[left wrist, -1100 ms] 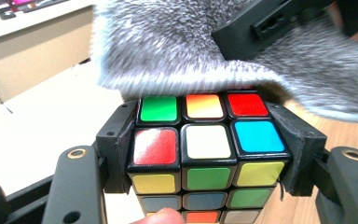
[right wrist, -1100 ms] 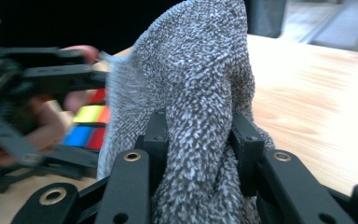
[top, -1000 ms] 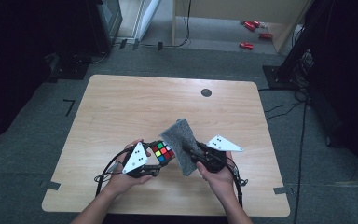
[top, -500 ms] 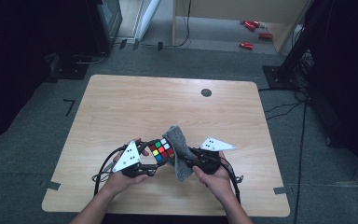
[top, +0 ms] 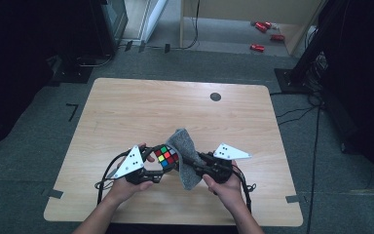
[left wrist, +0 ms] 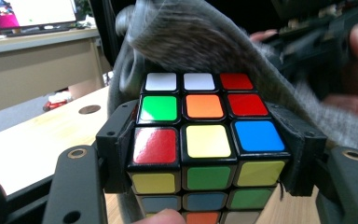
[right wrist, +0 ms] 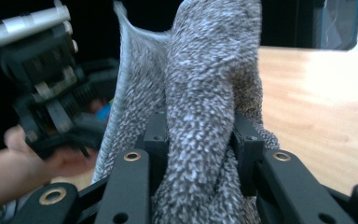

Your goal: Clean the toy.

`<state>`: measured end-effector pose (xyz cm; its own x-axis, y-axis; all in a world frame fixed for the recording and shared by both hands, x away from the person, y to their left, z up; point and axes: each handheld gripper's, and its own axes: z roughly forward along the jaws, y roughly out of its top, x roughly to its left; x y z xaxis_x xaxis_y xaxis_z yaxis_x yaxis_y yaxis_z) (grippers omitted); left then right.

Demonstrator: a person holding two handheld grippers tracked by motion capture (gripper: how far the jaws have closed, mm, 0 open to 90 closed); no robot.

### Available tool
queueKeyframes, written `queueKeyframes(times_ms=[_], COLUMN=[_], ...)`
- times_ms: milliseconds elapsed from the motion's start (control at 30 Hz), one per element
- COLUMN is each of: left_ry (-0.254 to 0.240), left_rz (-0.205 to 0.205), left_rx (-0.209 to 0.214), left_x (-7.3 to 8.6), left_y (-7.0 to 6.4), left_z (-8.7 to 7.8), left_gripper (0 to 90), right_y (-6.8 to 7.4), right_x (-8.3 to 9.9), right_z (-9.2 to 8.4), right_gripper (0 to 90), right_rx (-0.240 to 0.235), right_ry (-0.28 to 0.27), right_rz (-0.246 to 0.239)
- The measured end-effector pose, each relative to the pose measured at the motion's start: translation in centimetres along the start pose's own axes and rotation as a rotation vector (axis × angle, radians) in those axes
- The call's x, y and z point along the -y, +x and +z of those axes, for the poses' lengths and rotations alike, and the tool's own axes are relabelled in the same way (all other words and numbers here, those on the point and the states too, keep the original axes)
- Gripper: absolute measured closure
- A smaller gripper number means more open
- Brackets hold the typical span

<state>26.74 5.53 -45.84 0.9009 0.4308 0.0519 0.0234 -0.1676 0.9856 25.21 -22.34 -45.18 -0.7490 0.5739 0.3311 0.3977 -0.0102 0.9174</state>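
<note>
Cube (left wrist: 204, 140) clamped inside left tool (left wrist: 205, 161)

1. Even overhead light falls on the pale wooden table (top: 126, 112) in the high view; the floor around it sinks into near-black at the left and right edges of the frame.
2. In the left gripper view, the puzzle cube (left wrist: 205, 135) is sharp, with soft glare on its red sticker; the grey cloth (left wrist: 200, 37) above it is motion-blurred.
3. In the right gripper view, the tabletop glares at the right, and the left side is dark and smeared.
</note>
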Motion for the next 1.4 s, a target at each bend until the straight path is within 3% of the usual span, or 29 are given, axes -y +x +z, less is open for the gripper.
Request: queueKeyframes(times_ms=[67, 100, 167, 200, 267, 333, 467, 567, 667, 767, 867, 967, 1033, 1167, 1400], left_ry=[-0.014, -0.027, -0.059, -0.074, -0.095, -0.115, -0.122, -0.127, -0.124, -0.119, -0.123, -0.125, -0.125, -0.118, -0.111], left_rz=[-0.021, -0.038, -0.077, -0.093, -0.123, -0.148, -0.166, -0.171, -0.167, -0.164, -0.165, -0.166, -0.168, -0.166, -0.169], left_rx=[-0.002, -0.003, -0.001, -0.003, -0.009, -0.015, -0.011, -0.004, -0.007, -0.010, -0.013, -0.015, -0.015, -0.011, -0.033], left_x=[0.0, -0.1, -0.2, -0.3, -0.4, -0.4, -0.3, -0.4, -0.4, -0.4, -0.4, -0.5, -0.4, -0.4, -0.3], left_y=[0.4, 0.6, 1.1, 1.2, 1.5, 1.8, 1.8, 1.7, 1.6, 1.6, 1.6, 1.7, 1.7, 1.6, 1.9], left_z=[-0.3, -0.4, -0.7, -0.8, -1.1, -1.3, -1.2, -1.2, -1.1, -1.0, -1.1, -1.2, -1.1, -0.9, -0.9], left_gripper=[34.6, 34.6, 34.6, 34.6, 34.6, 34.6, 34.5, 34.6, 34.6, 34.6, 34.5, 34.6, 34.6, 34.6, 34.6], right_y=[-0.7, -1.0, -1.6, -1.9, -2.1, -1.7, 0.7, 2.2, 3.1, 3.8, 3.5, 2.6, 2.2, 3.1, 5.2], right_x=[0.5, 0.8, 1.4, 1.8, 2.1, 2.1, 2.0, 2.3, 2.9, 3.6, 3.6, 2.9, 2.5, 2.9, 4.0], right_z=[0.5, 0.7, 1.3, 1.5, 1.6, 1.6, 2.2, 2.8, 3.5, 4.4, 4.6, 3.8, 3.3, 3.6, 4.9], right_gripper=[66.3, 66.2, 66.3, 66.4, 66.5, 66.6, 66.3, 66.5, 66.5, 65.9, 65.9, 66.3, 66.4, 66.6, 65.9], right_rx=[-0.021, -0.004, 0.090, 0.112, 0.114, 0.105, 0.067, 0.054, 0.002, -0.041, 0.006, 0.097, 0.115, 0.088, -0.026], right_ry=[0.049, 0.093, 0.186, 0.199, 0.179, 0.146, 0.077, 0.065, 0.098, 0.177, 0.191, 0.122, 0.080, 0.082, 0.176], right_rz=[0.042, 0.044, 0.008, 0.016, 0.051, 0.028, -0.108, -0.188, -0.231, -0.285, -0.271, -0.190, -0.152, -0.204, -0.336])
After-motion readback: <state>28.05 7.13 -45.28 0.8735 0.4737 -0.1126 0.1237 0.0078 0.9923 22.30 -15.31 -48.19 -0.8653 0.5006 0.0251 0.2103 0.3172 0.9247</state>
